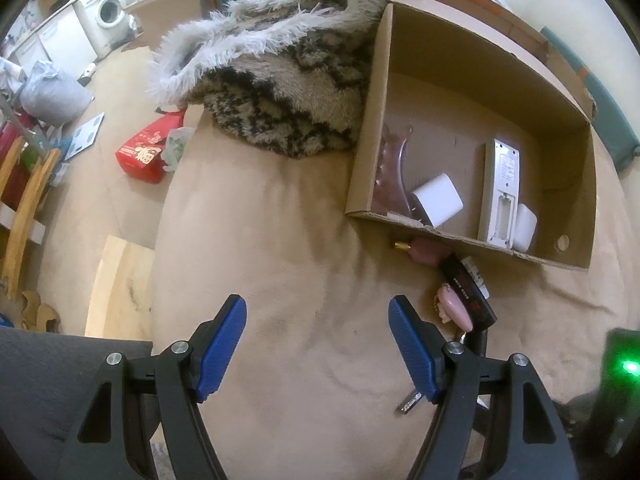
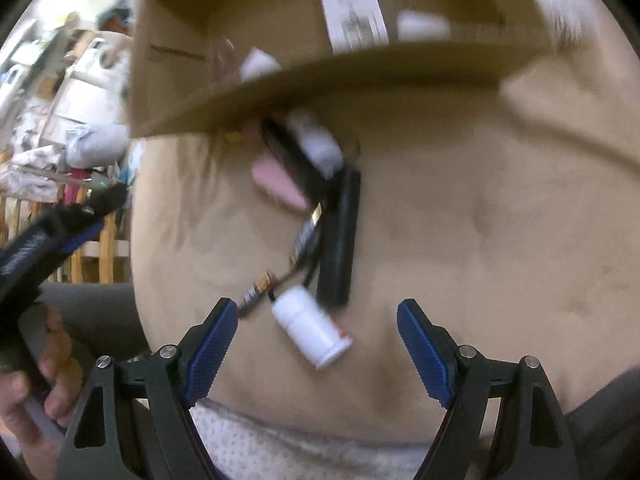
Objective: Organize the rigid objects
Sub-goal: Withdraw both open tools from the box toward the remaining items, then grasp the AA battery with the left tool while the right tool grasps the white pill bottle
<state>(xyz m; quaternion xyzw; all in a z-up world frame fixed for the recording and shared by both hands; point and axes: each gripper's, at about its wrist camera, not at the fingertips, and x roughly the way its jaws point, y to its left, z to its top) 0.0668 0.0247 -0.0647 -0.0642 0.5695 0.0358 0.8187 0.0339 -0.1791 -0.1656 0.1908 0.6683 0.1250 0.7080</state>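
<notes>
Beige bedding point(image 1: 280, 264) fills the middle of both views, and behind it, in the upper left of the left wrist view, we see a cluttered room with a washing machine point(image 1: 107, 10) and a red bag point(image 1: 146, 152) on the floor. A shaggy blanket point(image 1: 280, 92) lies in the upper centre, touching the left wall of a cardboard box point(image 1: 370, 128). Inside the box we can already see a white remote point(image 1: 500, 192) and a white block point(image 1: 436, 198), among other things.

The things not yet sorted lie in a loose row just outside the near wall of the box. In the right wrist view a white bottle point(image 2: 314, 330) lies on its side at the lower centre, between the two blue pads of the right gripper point(image 2: 318, 332) but slightly toward the left pad. Its long axis runs from upper left to lower right. The jaws stand wide apart and touch nothing. Just above the bottle lies a long black case point(image 2: 340, 240), almost upright in the frame. This view is blurred, so we cannot name the small items beside it.

The left gripper point(image 1: 318, 344) is also released and holds nothing; only bare bedding lies between its pads. A pink object point(image 1: 456, 306) lies right of its right pad. We judge the right hand is nearer to the bottle, so it probably should take it.
</notes>
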